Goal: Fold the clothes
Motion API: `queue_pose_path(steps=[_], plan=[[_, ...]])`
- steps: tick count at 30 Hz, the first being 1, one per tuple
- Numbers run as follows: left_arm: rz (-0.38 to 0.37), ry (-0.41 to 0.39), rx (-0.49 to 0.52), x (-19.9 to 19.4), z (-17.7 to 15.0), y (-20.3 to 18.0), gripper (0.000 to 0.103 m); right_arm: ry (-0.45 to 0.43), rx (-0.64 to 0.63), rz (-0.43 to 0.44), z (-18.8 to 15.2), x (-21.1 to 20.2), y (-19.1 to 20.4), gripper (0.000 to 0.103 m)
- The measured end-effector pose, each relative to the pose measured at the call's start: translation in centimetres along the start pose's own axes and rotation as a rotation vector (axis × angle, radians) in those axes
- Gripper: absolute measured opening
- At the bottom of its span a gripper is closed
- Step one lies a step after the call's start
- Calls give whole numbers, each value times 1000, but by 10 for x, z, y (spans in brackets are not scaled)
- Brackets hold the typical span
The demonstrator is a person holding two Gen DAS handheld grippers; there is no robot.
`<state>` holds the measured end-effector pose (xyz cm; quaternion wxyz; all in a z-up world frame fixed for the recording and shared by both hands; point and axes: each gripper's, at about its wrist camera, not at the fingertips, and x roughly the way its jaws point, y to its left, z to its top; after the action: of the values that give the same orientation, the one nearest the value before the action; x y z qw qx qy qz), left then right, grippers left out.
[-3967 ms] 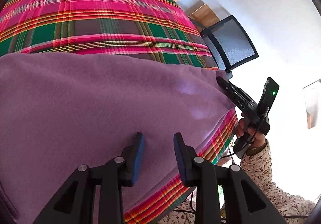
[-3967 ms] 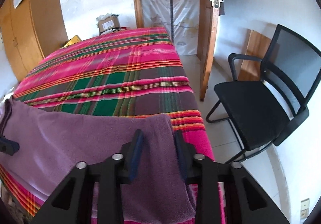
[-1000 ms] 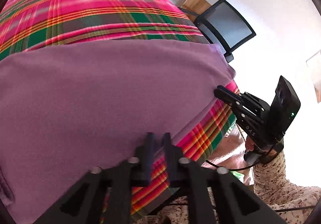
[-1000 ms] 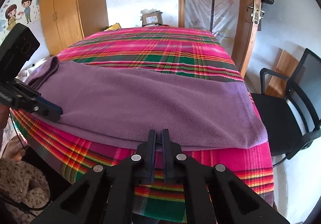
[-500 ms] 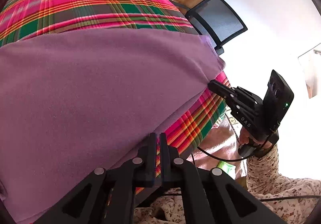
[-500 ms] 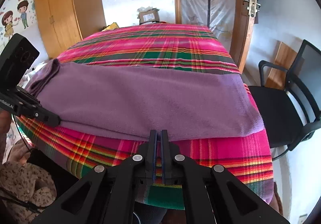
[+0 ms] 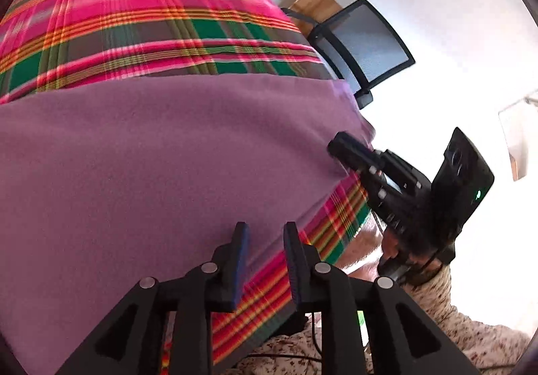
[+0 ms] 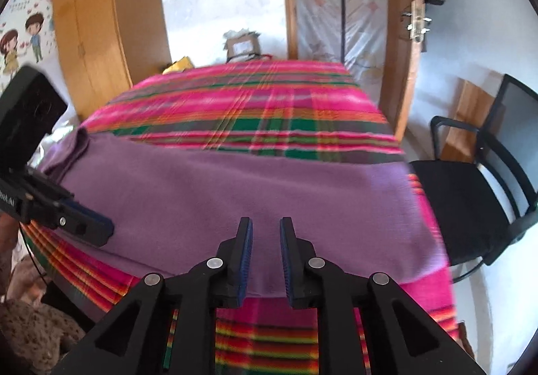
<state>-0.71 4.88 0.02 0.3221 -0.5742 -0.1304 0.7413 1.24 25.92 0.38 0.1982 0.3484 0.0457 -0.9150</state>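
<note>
A purple fleece garment [image 7: 151, 156] lies spread flat across the near part of a bed with a pink, green and orange plaid cover [image 7: 134, 15]. My left gripper [image 7: 264, 234] is open and empty over the garment's near hem. My right gripper [image 8: 265, 230] is open and empty over the same near hem, further right. In the left wrist view the right gripper [image 7: 339, 148] shows over the garment's right corner. In the right wrist view the garment [image 8: 235, 193] fills the middle, and the left gripper [image 8: 97, 228] sits at its left near edge.
A black mesh chair [image 8: 477, 193] stands right of the bed, with a wooden door [image 8: 400, 39] behind it. A wooden wardrobe [image 8: 101, 39] stands at the back left. A cardboard box [image 8: 242, 44] sits beyond the bed's far end. The plaid cover [image 8: 255, 338] hangs over the bed's near edge.
Both grippers were shut half a second ago and are now open. Both have moved forward over the garment's near hem.
</note>
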Motion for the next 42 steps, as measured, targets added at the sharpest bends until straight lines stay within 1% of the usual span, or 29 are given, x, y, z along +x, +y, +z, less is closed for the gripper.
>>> queue_pose_path(steps=[3,6,9,10,11,12,13,14,16,20,22,25,29,33,37,41,42], plan=[[-5,3,-9,3,3,3,22,27,-16,-25,-6,9,4,17],[-11,6,-19,6,6,7,22,19,-20,-16,-10,2,1,19],[-15,7,-26,9,8,10,22,-24,17,-57,-8,-10,-15,20],[-15,7,-24,9,8,9,22,-37,30,-72,-7,-14,-21,23],[-13,7,-22,9,8,9,22,-40,54,-108,-7,-16,-29,25],[-10,8,-20,9,8,9,22,-44,78,-143,-6,-18,-37,31],[-6,10,-16,9,9,8,22,-47,102,-178,-5,-20,-45,34],[-1,12,-14,9,9,7,22,-51,125,-213,-5,-21,-53,34],[7,12,-9,9,11,4,22,-46,146,-249,-5,-19,-65,34],[15,4,23,11,17,-5,22,-31,201,-235,-4,-12,-81,34],[13,1,35,12,23,-9,23,-9,214,-247,-4,-6,-87,34],[9,-5,40,15,30,-13,22,13,215,-207,-3,0,-94,34],[3,-6,39,22,43,-15,23,28,210,-197,0,5,-99,34],[-8,3,29,30,51,-15,23,14,220,-216,-2,6,-95,34],[-3,13,29,38,53,-15,23,8,233,-248,-3,5,-90,34],[-17,14,24,42,56,-14,24,-3,232,-249,-4,5,-89,36],[-21,15,22,42,57,-14,24,-3,225,-249,-4,5,-88,35]])
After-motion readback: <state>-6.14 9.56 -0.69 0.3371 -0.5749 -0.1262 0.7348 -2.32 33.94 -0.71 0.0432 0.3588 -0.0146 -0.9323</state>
